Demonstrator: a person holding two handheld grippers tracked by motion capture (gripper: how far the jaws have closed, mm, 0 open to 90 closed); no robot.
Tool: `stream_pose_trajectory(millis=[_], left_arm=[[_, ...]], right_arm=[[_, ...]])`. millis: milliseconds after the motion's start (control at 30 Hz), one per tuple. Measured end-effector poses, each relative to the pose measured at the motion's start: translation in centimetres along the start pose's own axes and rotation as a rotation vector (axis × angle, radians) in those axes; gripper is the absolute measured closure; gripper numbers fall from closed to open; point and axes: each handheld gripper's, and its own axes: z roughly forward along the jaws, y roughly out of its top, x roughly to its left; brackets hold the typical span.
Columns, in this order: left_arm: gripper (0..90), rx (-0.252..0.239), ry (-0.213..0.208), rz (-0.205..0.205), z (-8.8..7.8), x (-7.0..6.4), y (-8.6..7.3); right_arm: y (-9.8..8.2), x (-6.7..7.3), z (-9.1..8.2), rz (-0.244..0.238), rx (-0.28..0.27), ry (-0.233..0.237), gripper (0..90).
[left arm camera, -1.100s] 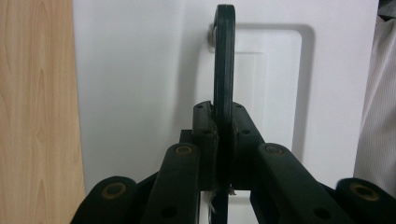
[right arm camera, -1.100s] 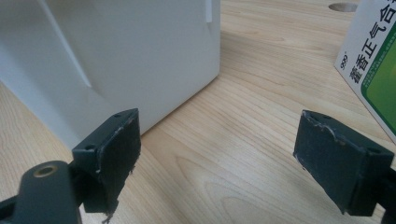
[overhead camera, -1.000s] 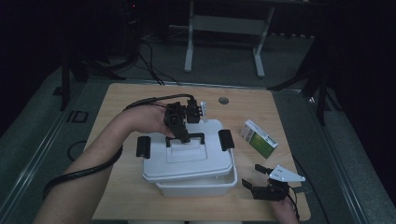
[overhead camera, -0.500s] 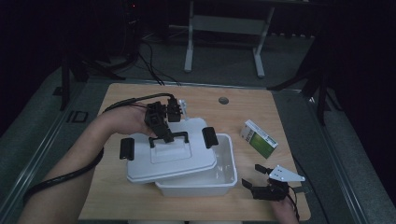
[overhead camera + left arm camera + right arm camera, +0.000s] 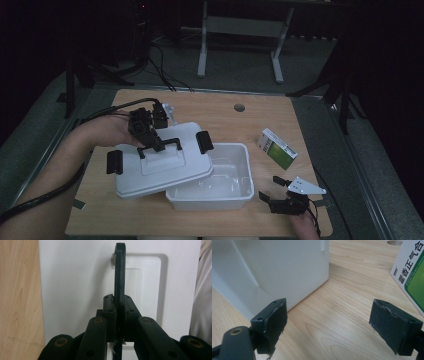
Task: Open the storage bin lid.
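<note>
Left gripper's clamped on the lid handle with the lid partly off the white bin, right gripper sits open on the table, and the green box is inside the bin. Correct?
Not quite. The green box isn't inside the white bin; it lies on the table to the bin's right, as the high view shows. The rest holds: the left gripper is clamped on the lid handle, the lid is partly off, and the right gripper sits open.

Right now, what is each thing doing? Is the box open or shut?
White box: open, nothing inside.
Lid: off, held tilted over the box's left edge.
Lid handle: pinched.
Left gripper: shut on the lid handle.
Right gripper: open, holding nothing.
Green and white carton: lying on the table.
</note>
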Motion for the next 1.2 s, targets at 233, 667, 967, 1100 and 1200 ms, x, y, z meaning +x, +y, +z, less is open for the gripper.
stream_pose_trajectory(millis=[233,667,967,1100,1200], left_arm=[[84.3,-0.004,0.004,-0.056,-0.4,0.6,-3.1],[84.3,-0.002,0.023,-0.159,-1.0,1.2,-8.3],[84.3,-0.010,0.022,-0.219,-0.7,1.6,-11.5],[84.3,-0.003,0.019,-0.243,-0.1,1.8,-12.5],[84.3,-0.006,0.015,-0.259,0.5,2.0,-13.3]], right_arm=[[0.0,0.0,0.0,-0.003,0.002,-0.002,14.3],[0.1,0.0,0.1,-0.003,0.006,-0.007,14.3],[0.1,0.0,0.1,-0.003,0.005,-0.007,14.3],[0.1,0.0,0.1,-0.005,0.006,-0.008,14.3],[0.1,0.0,0.1,-0.002,0.007,-0.008,14.3]])
